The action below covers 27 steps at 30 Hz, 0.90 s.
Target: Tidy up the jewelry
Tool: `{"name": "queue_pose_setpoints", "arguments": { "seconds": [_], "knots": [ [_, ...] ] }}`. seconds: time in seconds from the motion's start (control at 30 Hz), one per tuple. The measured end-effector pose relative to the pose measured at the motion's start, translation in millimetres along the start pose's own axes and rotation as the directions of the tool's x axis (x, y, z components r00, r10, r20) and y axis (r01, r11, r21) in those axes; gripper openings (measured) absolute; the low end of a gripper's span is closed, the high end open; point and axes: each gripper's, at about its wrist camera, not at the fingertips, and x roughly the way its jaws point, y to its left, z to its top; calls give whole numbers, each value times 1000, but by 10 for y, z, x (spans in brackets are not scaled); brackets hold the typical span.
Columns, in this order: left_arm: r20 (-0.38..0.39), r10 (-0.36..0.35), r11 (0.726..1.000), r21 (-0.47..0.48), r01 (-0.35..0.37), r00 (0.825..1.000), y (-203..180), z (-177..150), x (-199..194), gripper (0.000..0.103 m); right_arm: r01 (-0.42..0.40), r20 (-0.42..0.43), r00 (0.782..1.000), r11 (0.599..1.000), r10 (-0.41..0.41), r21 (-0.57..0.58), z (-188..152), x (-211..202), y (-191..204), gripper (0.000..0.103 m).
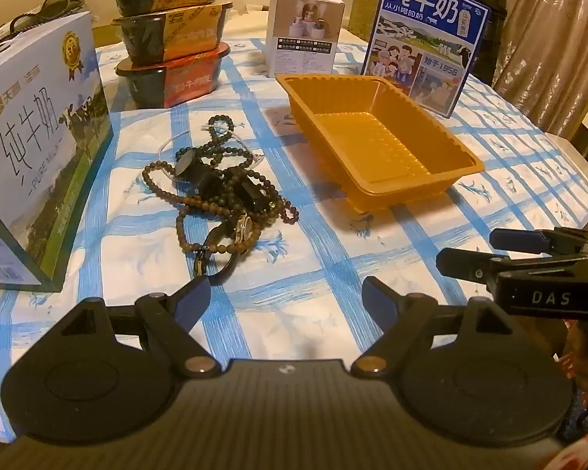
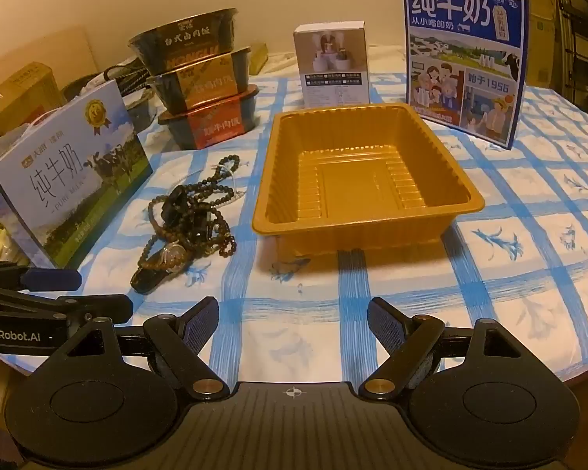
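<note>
Left gripper (image 1: pixel 284 297): fingers spread wide, nothing between them; held low at near edge of table, just short of the jewelry; its blue-tipped fingers also show at the left edge of the right view (image 2: pixel 78 293)
Right gripper (image 2: pixel 292 319): fingers spread wide, nothing held; near edge of table, facing the tray; seen from the side at the right edge of the left view (image 1: pixel 466 252)
Jewelry (image 1: pixel 219 192): one tangled heap on the cloth, left of the tray and apart from it; brown bead strings, dark bead strand reaching to the far side, some black blocky pieces I cannot name
Watch (image 2: pixel 172 252): at near end of heap, round face up, dark strap trailing toward the near edge
Tray (image 2: pixel 470 196): orange plastic, ribbed walls, nothing in it; sits mid-table
Table (image 2: pixel 509 274): white cloth with blue check
Green milk box (image 1: pixel 39 149): far left, just beside the heap
Bowls (image 2: pixel 204 90): three lidded, stacked, far left behind heap
White box (image 2: pixel 335 64): upright, beyond tray
Blue milk box (image 2: pixel 466 58): upright, far right of tray
</note>
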Motion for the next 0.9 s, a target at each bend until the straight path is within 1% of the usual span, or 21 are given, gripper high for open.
{"name": "queue_pose_setpoints", "arguments": {
  "seconds": [0.2,0.23,0.33,0.6,0.9],
  "knots": [
    [16,0,1000,3,0,1000,-2,-4,-8,83,7,8,1000,1000,-7,-8,-12,-11,-22,83],
    [17,1,1000,4,-1,1000,2,-21,-17,83,8,8,1000,1000,-8,-9,11,-4,37,83],
    [21,1,1000,5,-1,1000,30,-33,-36,83,8,12,1000,1000,-8,-12,17,-4,38,83],
    [7,4,1000,-4,-4,1000,31,14,-28,83,8,14,1000,1000,-7,-14,20,-8,40,83],
    [12,5,1000,-6,-5,1000,26,27,-46,83,7,17,1000,1000,-6,-19,36,-13,31,83]
  ]
}}
